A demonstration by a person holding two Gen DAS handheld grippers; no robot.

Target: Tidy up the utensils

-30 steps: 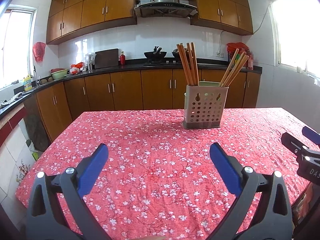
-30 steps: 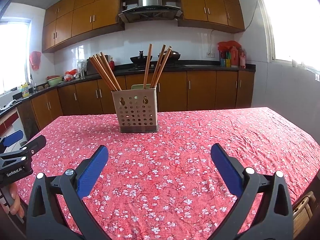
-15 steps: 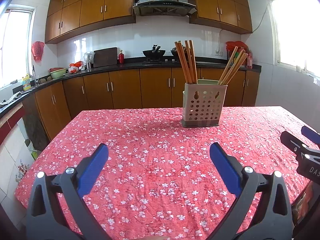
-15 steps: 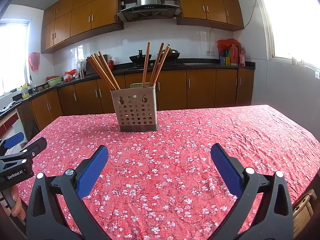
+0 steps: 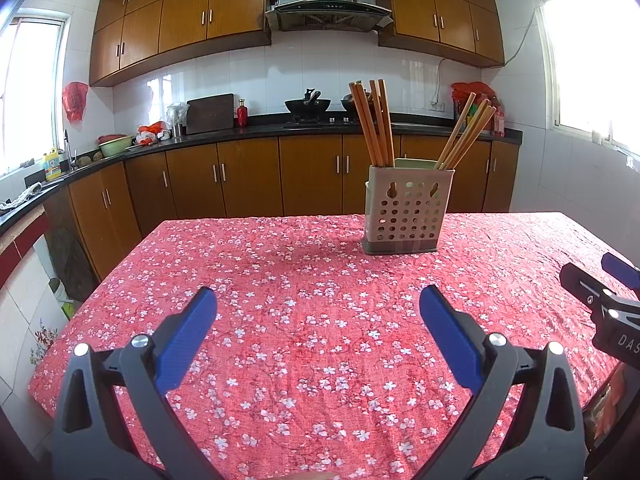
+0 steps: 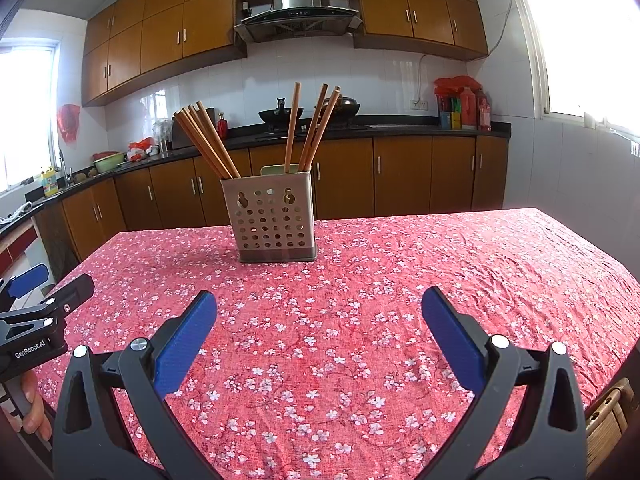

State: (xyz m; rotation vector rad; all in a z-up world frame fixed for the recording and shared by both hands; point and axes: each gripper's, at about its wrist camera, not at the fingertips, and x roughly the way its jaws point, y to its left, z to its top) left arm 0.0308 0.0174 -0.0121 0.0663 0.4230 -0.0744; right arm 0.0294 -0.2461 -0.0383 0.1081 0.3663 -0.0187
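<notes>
A perforated beige utensil holder (image 5: 406,210) (image 6: 274,218) stands upright on the far middle of the table. Wooden chopsticks (image 5: 374,124) (image 6: 206,140) lean in its left part, and more chopsticks (image 5: 466,130) (image 6: 316,126) lean in its right part. My left gripper (image 5: 318,320) hovers open over the near tablecloth, well short of the holder, with nothing between its blue pads. My right gripper (image 6: 320,322) is likewise open and holds nothing. Each gripper shows at the edge of the other's view: the right gripper (image 5: 600,284) and the left gripper (image 6: 38,292).
A red floral tablecloth (image 5: 304,304) (image 6: 380,280) covers the table. Behind it run brown kitchen cabinets (image 5: 248,176) and a dark counter with a wok (image 5: 307,105). A person's hand (image 6: 30,408) holds the left gripper. A wooden chair back (image 6: 608,416) sits at the near right.
Both grippers have drifted slightly back and up, so the holder sits a little farther away. Both stay open and hold nothing.
</notes>
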